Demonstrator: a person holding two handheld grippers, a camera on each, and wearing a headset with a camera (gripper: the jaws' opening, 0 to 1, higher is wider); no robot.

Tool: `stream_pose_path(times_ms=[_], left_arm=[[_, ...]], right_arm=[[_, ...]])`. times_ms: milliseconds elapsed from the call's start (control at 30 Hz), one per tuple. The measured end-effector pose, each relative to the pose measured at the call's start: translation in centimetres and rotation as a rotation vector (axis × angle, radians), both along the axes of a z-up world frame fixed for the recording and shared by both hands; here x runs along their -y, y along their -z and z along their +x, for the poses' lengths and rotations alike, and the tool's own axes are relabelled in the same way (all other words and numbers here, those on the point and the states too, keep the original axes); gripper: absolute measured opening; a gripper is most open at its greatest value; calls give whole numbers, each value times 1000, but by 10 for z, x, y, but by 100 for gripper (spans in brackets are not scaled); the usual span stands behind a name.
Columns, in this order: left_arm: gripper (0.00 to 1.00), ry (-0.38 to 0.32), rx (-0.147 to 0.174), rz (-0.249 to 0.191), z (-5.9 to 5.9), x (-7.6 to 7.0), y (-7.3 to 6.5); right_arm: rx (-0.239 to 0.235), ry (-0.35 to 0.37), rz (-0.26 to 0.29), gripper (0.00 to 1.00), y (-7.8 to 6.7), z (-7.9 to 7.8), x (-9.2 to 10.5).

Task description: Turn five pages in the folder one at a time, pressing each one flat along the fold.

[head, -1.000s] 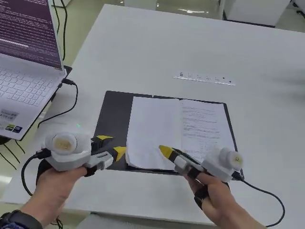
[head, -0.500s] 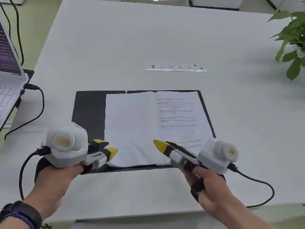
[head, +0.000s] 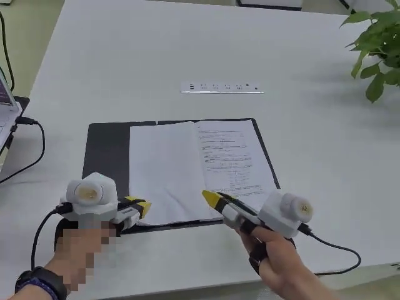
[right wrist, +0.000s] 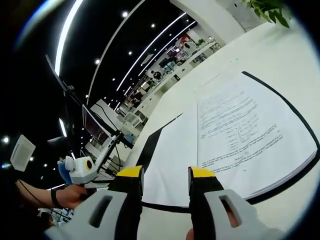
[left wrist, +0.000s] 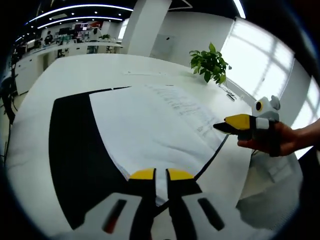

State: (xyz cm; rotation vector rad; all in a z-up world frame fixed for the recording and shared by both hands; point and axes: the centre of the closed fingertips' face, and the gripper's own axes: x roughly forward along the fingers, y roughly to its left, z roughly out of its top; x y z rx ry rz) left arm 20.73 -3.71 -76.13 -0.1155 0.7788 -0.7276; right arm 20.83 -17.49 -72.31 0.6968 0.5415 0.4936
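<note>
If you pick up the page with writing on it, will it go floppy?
Probably floppy: the printed page looks like a thin sheet lying flat in the black folder. It is likely very light. It seems joined at the middle fold, so it should swing over, not slide away.

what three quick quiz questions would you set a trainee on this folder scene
1. True or false: the folder lies shut on the table.
2. In the head view, which page carries printed text? A) the left one B) the right one C) both
3. Fill in: the right claw has its jaws ___.

Key: 1 false; 2 B; 3 open.
</note>
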Motion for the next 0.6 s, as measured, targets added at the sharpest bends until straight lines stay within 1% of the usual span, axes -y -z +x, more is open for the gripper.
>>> stream_pose_path(times_ms=[133, 167, 200, 233, 300, 333, 367, 400, 433, 467, 500, 567, 600], left_arm=[[3, 1, -23, 4, -5, 0, 7], [2, -3, -39, 9, -6, 0, 11], [1, -2, -62, 22, -9, -1, 14], [0, 4, -72, 34, -11, -2, 18], [0, 3, -71, 26, -11, -3, 25], [0, 2, -79, 25, -12, -2, 26], [0, -2, -81, 34, -13, -3, 27], [0, -5, -83, 22, -11, -3, 25], [0, -24, -101, 19, -10, -4, 27], [0, -22, -105, 19, -10, -4, 25], [0, -19, -106, 22, -9, -4, 24], [0, -27, -122, 37, -10, -3, 23], [0, -28, -121, 45, -9, -5, 24]], right_arm=[[-3, -5, -6, 32, 3, 0, -1], [-4, -7, -8, 31, 4, 0, -2], [-7, -10, -8, 31, 5, -1, -3], [-13, -13, -11, 31, 7, -1, -4], [-18, -17, -11, 31, 10, 0, -5], [-20, -18, -11, 31, 11, 1, -5], [-22, -20, -11, 31, 11, 1, -7], [-23, -22, -11, 30, 10, 2, -8], [-21, -26, -10, 30, 9, 3, -10], [-19, -29, -9, 30, 9, 4, -11], [-16, -33, -8, 30, 8, 4, -12], [-8, -48, -2, 29, 6, 5, -16], [-6, -61, -4, 29, 6, 5, -18]])
